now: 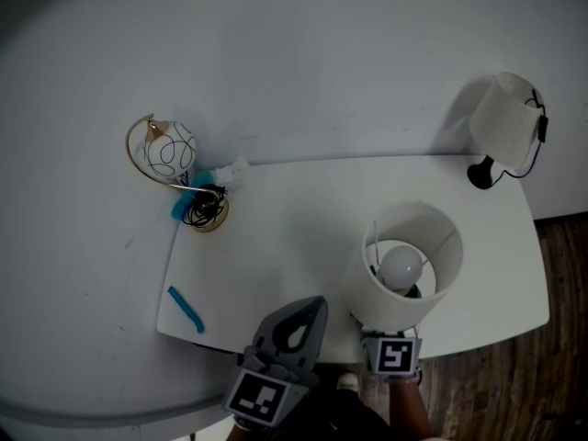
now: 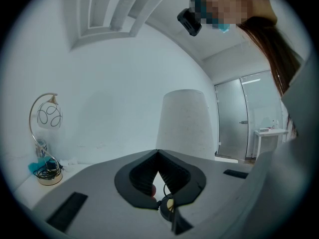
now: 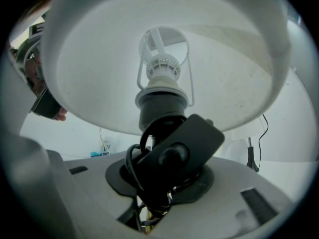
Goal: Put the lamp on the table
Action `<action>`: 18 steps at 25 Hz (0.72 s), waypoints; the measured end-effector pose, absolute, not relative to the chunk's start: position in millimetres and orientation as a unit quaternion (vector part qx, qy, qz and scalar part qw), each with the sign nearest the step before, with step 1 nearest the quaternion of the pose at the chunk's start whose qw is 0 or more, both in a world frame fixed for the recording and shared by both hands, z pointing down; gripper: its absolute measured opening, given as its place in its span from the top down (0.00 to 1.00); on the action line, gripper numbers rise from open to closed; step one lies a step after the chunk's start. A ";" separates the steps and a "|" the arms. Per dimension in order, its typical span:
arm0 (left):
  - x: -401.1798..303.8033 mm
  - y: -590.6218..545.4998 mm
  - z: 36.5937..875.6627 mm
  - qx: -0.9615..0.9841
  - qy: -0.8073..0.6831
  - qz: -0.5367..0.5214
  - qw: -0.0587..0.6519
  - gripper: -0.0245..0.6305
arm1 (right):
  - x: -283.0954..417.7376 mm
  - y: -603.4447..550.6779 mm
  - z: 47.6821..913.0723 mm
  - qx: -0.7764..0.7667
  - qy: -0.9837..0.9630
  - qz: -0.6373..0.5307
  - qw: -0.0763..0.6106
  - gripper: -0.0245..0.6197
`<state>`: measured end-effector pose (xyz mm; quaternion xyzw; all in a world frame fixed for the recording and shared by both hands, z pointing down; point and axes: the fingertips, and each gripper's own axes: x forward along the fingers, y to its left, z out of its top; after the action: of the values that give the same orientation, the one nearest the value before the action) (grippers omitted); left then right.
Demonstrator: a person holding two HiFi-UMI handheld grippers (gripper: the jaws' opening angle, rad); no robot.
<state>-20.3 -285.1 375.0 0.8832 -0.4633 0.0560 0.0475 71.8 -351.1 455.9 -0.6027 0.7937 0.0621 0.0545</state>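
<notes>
The right gripper (image 3: 160,185) has its jaws pinching the black stem of the white drum-shaded lamp (image 3: 164,91), along with a bundle of black cord (image 3: 133,166) looped round it. A flat black rounded piece with a knob (image 3: 177,151) sits tilted right at the jaws. The shade spreads wide above the jaws, with the socket and wire frame showing inside it. In the head view the lamp (image 1: 367,292) stands upright just ahead of the right gripper (image 1: 395,343), over the near edge of the white table (image 1: 303,219). Whether its foot rests on the table cannot be told.

The left gripper (image 2: 158,156) has its jaws pressed together at the tips with nothing between them. It sits low at the near edge (image 1: 317,303), just left of the lamp, whose shade rises beyond its jaws and slightly right.

Far ahead and left of these jaws stands a gold arc lamp with a white patterned globe (image 1: 165,150), with a black cable coiled on its base. A blue strip (image 1: 185,309) lies left of the left jaws. A second white-shaded lamp on a black foot (image 1: 503,122) stands far ahead and right of the right jaws.
</notes>
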 end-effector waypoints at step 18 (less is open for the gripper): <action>-21.0 -274.6 373.2 0.884 -0.463 0.054 0.046 0.96 | 73.0 -346.4 459.1 -0.606 0.791 0.059 0.055 0.76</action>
<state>-21.0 -274.6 373.2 0.8837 -0.4628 0.0538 0.0459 73.0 -346.4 459.1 -0.6062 0.7912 0.0590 0.0547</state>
